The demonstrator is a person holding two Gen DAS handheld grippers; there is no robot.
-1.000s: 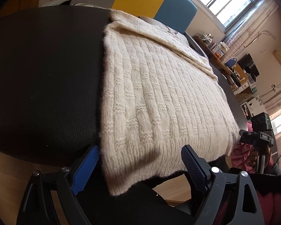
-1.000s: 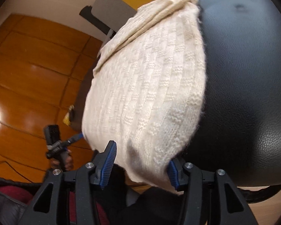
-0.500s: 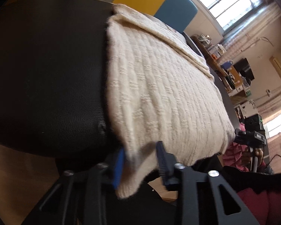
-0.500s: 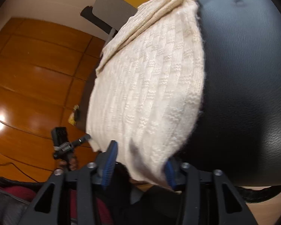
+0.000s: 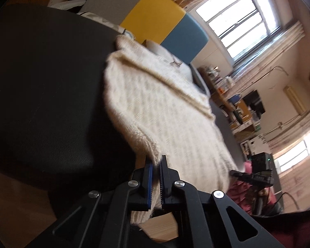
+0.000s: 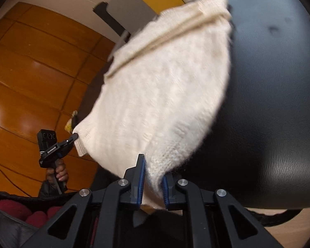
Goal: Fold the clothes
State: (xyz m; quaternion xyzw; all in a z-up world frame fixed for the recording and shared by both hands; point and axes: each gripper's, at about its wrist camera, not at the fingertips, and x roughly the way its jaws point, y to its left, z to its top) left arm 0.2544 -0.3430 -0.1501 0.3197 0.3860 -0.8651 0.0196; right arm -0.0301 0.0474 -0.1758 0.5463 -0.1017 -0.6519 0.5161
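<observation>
Soft, floppy cream ribbed-knit sweater point(image 5: 155, 111) on the black worktop point(image 5: 41, 82): left tongs point(image 5: 156, 169) clamp its hem corner, right tongs point(image 6: 153, 177) closing on the other.

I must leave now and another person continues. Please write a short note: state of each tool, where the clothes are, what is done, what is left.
Left tool: shut on the near hem corner of the cream knit sweater.
Right tool: jaws closing on the other near hem corner, cloth between them.
Sweater: spread on the black leather seat, near edge raised off it.
Done: both near corners taken.
Left: probably carry the hem to the far end, lay it down, release, smooth.
</observation>
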